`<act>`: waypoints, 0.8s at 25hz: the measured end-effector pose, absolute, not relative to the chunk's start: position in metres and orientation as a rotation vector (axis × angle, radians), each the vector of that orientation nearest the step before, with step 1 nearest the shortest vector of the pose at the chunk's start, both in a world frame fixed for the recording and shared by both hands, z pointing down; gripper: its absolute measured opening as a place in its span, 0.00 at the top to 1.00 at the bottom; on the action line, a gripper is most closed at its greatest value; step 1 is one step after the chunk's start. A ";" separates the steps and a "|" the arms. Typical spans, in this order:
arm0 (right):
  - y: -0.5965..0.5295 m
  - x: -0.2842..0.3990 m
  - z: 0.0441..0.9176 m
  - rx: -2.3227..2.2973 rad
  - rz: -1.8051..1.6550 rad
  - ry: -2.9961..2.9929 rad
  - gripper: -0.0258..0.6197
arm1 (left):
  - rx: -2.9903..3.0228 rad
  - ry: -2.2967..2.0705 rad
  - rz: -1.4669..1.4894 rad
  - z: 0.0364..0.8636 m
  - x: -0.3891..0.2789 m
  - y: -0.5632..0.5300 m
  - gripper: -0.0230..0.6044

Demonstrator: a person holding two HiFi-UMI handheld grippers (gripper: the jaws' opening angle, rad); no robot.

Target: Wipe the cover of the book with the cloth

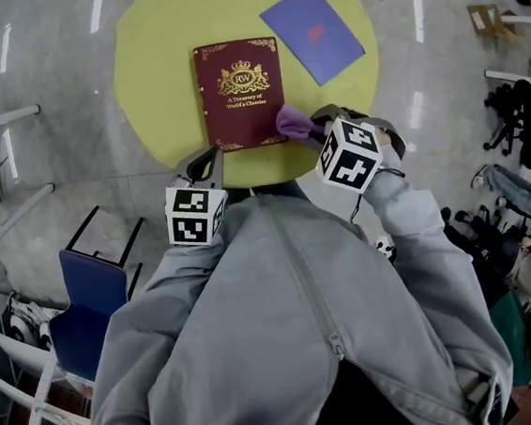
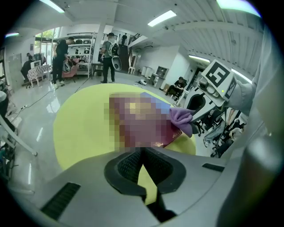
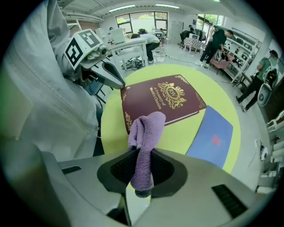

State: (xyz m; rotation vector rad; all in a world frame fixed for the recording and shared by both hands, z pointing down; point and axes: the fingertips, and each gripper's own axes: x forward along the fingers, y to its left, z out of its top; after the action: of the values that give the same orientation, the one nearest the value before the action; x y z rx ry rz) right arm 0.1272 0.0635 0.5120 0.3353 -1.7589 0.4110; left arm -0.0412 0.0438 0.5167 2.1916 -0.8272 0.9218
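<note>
A maroon book [image 1: 241,91] with a gold crest lies closed on the round yellow-green table [image 1: 151,68]; it also shows in the right gripper view [image 3: 162,101] and, blurred, in the left gripper view [image 2: 142,122]. My right gripper [image 1: 318,126] is shut on a purple cloth [image 3: 144,142], whose free end [image 1: 292,122] hangs at the book's near right corner. My left gripper [image 1: 206,163] sits at the table's near edge, just short of the book's near left corner; its pads [image 2: 128,166] meet with nothing between them.
A thin blue booklet [image 1: 312,34] lies at the table's far right, beside the book. A blue chair [image 1: 91,301] stands on the floor at the left. Several people and shelves stand far off in the room. Clutter lines the right side.
</note>
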 end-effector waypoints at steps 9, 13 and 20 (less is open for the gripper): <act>0.063 0.155 0.491 0.452 0.454 -1.729 0.83 | 2.218 -0.836 0.953 0.495 -0.041 0.034 0.93; 0.045 0.154 0.454 0.583 0.437 -1.767 0.83 | 2.281 -0.903 0.890 0.455 -0.044 0.015 0.93; 0.002 0.144 0.360 0.916 0.326 -1.903 0.83 | 2.474 -1.076 0.723 0.363 -0.039 -0.031 0.93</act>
State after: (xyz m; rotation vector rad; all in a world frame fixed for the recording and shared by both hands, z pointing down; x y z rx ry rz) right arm 0.1441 0.0017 0.3600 0.9160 -1.9027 0.3259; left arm -0.0395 -0.0309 0.3626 2.4743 -1.0758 0.7234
